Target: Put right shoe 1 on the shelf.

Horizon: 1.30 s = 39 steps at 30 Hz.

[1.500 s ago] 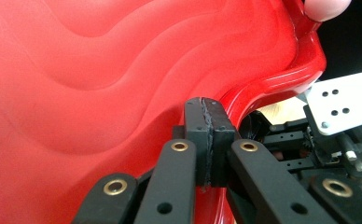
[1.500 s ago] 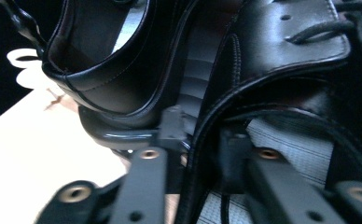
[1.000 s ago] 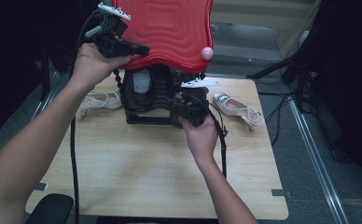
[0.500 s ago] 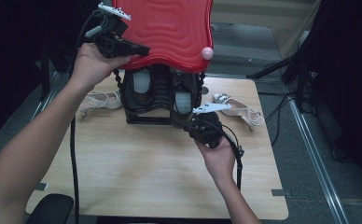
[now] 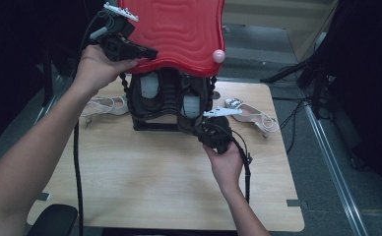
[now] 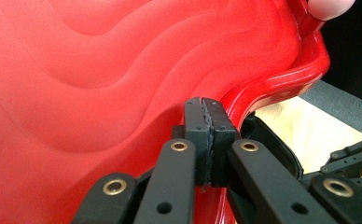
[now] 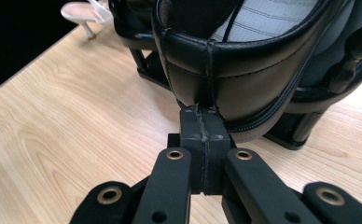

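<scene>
A red wavy lid (image 5: 179,34) stands raised above a black rack (image 5: 154,124) that holds two black shoes with grey insoles (image 5: 191,102). My left gripper (image 5: 149,53) is at the lid's lower left rim; in the left gripper view its pads (image 6: 208,109) are pressed together against the red rim (image 6: 272,88), and I see nothing between them. My right gripper (image 5: 196,130) is low over the table in front of the rack. Its jaws (image 7: 201,116) are shut and empty, with the tip right at the heel of the right black shoe (image 7: 254,79).
A pale strappy sandal (image 5: 105,104) lies left of the rack and another (image 5: 250,114) to its right on the wooden table (image 5: 144,177). A pink knob (image 5: 219,55) sits on the lid's right edge. Cables trail from both grippers. Dark floor surrounds the table.
My right gripper has drawn back from the shoe in the rack and sunk toward the table, towards the person. The left gripper and the lid have stayed where they were.
</scene>
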Each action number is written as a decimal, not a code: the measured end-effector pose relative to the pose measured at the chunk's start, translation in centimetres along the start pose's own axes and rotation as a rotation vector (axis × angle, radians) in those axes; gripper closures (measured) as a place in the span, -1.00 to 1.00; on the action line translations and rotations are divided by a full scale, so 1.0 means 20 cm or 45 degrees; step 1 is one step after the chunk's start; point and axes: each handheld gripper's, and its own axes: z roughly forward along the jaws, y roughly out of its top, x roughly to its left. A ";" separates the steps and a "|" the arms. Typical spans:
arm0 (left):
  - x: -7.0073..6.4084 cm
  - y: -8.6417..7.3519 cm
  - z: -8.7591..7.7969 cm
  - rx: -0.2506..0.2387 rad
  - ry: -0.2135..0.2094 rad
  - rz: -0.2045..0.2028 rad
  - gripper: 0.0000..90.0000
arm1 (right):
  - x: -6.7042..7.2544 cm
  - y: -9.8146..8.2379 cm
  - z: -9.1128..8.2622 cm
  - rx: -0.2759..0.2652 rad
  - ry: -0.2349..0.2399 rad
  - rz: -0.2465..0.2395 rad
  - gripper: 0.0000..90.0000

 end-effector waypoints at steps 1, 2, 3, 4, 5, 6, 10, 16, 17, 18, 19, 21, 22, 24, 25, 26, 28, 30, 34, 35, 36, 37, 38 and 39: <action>0.00 0.00 0.00 0.000 -0.001 0.000 1.00 | 0.00 0.00 0.00 -0.008 0.004 0.010 1.00; 0.00 0.00 0.00 0.002 -0.001 0.005 1.00 | -0.01 0.01 0.01 -0.014 -0.002 0.016 1.00; 0.00 0.00 0.00 0.002 -0.001 0.006 1.00 | -0.01 0.01 0.02 -0.024 -0.007 0.017 1.00; 0.00 0.00 0.00 0.001 -0.002 0.007 1.00 | -0.02 0.02 0.02 -0.030 -0.008 0.020 1.00; 0.00 0.00 0.00 0.001 -0.001 0.008 1.00 | -0.02 0.02 0.03 -0.037 -0.003 0.030 1.00; 0.00 0.00 0.00 0.001 -0.002 0.008 1.00 | -0.03 0.03 0.03 -0.041 0.001 0.035 1.00; 0.00 0.00 0.00 0.002 -0.002 0.007 1.00 | -0.04 0.08 0.06 -0.055 -0.024 0.043 1.00; 0.00 0.00 0.00 0.003 -0.004 0.010 1.00 | -0.07 0.14 0.09 -0.074 -0.054 0.067 1.00; 0.00 0.00 0.00 0.003 -0.003 0.010 1.00 | -0.08 0.15 0.09 -0.077 -0.059 0.069 1.00; 0.00 0.00 0.00 0.003 -0.003 0.010 1.00 | -0.08 0.16 0.10 -0.077 -0.059 0.070 1.00; 0.00 0.00 0.00 0.002 -0.003 0.011 1.00 | -0.09 0.16 0.10 -0.081 -0.059 0.078 1.00; 0.00 0.00 0.00 0.002 -0.003 0.011 1.00 | -0.10 0.17 0.10 -0.086 -0.058 0.086 1.00; 0.00 0.00 0.00 -0.001 -0.002 0.010 1.00 | -0.11 0.17 0.10 -0.090 -0.068 0.083 1.00; 0.00 0.00 0.00 -0.001 -0.002 0.010 1.00 | -0.11 0.18 0.11 -0.098 -0.078 0.085 1.00; 0.00 0.00 0.00 -0.001 -0.002 0.009 1.00 | -0.12 0.18 0.11 -0.100 -0.089 0.083 1.00; 0.00 0.00 0.00 -0.001 -0.002 0.009 1.00 | -0.13 0.18 0.12 -0.085 -0.115 0.089 1.00; 0.00 0.00 0.00 -0.002 0.000 0.010 1.00 | -0.16 0.17 0.14 -0.043 -0.131 0.108 1.00; 0.00 0.00 0.00 -0.005 0.000 0.009 1.00 | -0.18 0.14 0.14 -0.076 -0.077 0.136 1.00; 0.00 0.00 0.00 -0.005 0.002 -0.020 1.00 | -0.20 0.10 0.10 -0.098 -0.039 0.146 0.91; 0.00 0.00 0.00 -0.007 0.001 -0.028 0.99 | -0.20 0.10 0.09 -0.092 -0.034 0.143 0.88; 0.00 0.00 0.00 -0.011 0.001 -0.039 0.97 | -0.20 0.09 0.08 -0.099 -0.040 0.136 0.84; 0.00 0.00 0.00 -0.017 -0.004 -0.045 0.95 | -0.20 0.09 0.07 -0.109 -0.034 0.131 0.83; 0.00 0.00 -0.01 -0.027 -0.003 -0.045 0.92 | -0.20 0.08 0.06 -0.113 -0.024 0.131 0.79; 0.00 0.00 -0.01 -0.033 0.001 -0.046 0.90 | -0.20 0.08 0.06 -0.111 -0.011 0.140 0.76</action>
